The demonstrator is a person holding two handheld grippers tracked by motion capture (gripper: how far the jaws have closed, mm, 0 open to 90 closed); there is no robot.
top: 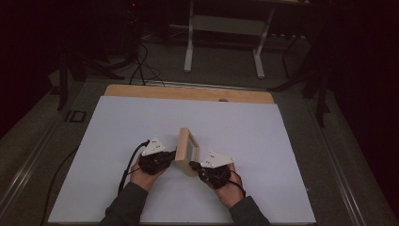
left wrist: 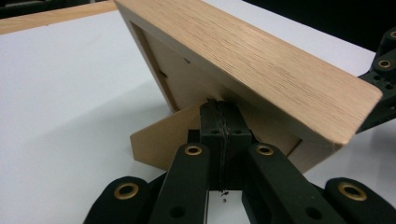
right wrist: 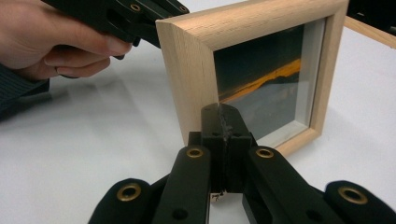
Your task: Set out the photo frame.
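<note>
1. A wooden picture frame (top: 187,150) stands upright near the middle of the white board (top: 117,141), propped on its rear easel flap (left wrist: 161,142), with a gripper on either side.
2. The left gripper (top: 165,159) sits at the frame's 9 o'clock, behind it. In the left gripper view its jaws are pressed flat together with nothing between them, tips just at the frame's back near the flap.
3. The right gripper (top: 194,165) sits at about 4 o'clock, on the glass side. Its jaws are likewise pressed together and hold nothing, tips against or just beside the frame's lower front corner (right wrist: 196,126); I cannot tell whether they touch.
4. The step looks like steadying or nudging the frame. To do it well, I would push low near the base from both sides evenly, since a push high up could tip it over the flap.
5. Keep the right tips on the wood, off the glass pane (right wrist: 266,88).
6. Around: the wooden table edge (top: 188,92) at 12 o'clock, a white desk frame (top: 225,26) and cables (top: 141,66) on the floor beyond. Nothing on the board blocks either hand.
</note>
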